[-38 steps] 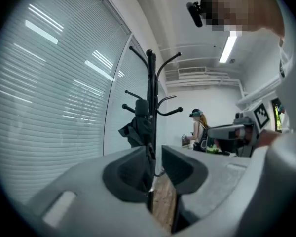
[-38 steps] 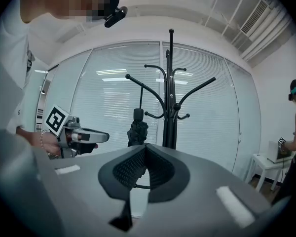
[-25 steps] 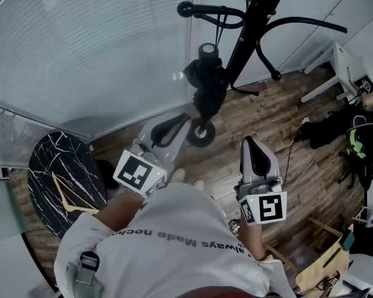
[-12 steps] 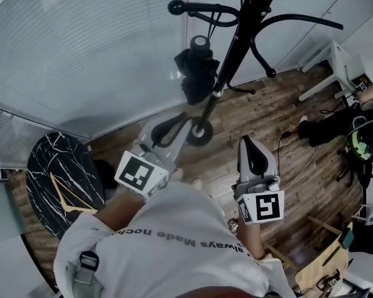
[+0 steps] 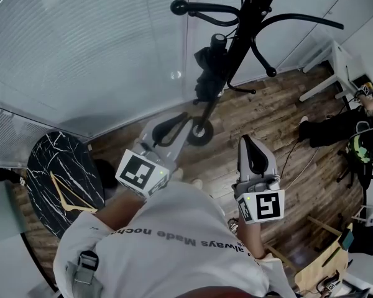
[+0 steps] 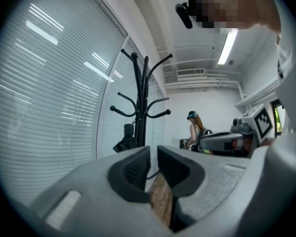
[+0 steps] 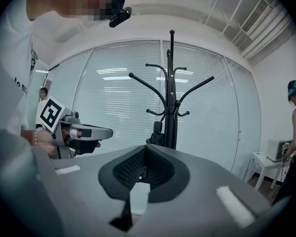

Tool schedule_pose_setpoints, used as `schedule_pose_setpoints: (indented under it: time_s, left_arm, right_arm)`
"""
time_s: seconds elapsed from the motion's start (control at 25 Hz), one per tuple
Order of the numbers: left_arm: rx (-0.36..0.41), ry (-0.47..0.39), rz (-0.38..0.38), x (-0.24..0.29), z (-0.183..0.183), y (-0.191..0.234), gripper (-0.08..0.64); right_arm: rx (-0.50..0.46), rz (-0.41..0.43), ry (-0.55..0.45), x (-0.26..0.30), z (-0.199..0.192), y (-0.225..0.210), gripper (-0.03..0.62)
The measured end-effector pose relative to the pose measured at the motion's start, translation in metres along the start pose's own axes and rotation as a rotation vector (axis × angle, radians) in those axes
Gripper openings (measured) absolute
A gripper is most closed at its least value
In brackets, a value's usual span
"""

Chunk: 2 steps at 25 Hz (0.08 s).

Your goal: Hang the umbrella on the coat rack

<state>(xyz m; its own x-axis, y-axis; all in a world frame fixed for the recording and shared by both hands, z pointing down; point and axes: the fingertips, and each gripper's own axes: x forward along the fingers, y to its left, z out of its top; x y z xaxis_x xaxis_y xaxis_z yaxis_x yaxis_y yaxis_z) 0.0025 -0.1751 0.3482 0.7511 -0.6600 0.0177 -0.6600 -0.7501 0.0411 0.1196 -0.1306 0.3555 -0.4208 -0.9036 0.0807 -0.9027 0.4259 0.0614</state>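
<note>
The black coat rack (image 5: 245, 23) stands by the window blinds, its round base (image 5: 201, 133) on the wooden floor. A folded black umbrella (image 5: 209, 73) hangs from one of its low hooks, close against the pole. It also shows as a dark bundle on the coat rack (image 6: 139, 107) where the umbrella (image 6: 128, 139) hangs low, and in the right gripper view the umbrella (image 7: 157, 135) sits beside the pole (image 7: 171, 107). My left gripper (image 5: 188, 117) is shut and empty, short of the base. My right gripper (image 5: 247, 139) is shut and empty too, further right. Neither touches the umbrella.
A round black marble table (image 5: 56, 179) with a wooden hanger (image 5: 65, 197) on it is at the left. Dark bags (image 5: 336, 129) lie on the floor at the right, near a white table (image 5: 336, 67). A person (image 6: 193, 130) stands across the room.
The umbrella swings on its hook: it swung left of the pole, then back right against it. Both grippers stay where they were.
</note>
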Motion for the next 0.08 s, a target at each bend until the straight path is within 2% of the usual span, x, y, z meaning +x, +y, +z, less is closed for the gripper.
schedule_pose_setpoints:
  time_s: [0.08]
  left_arm:
    - [-0.005,-0.001,0.003,-0.0002,-0.0001,0.0010,0.046]
  right_arm:
    - [-0.002,0.001,0.000,0.0000,0.0009,-0.0002,0.002]
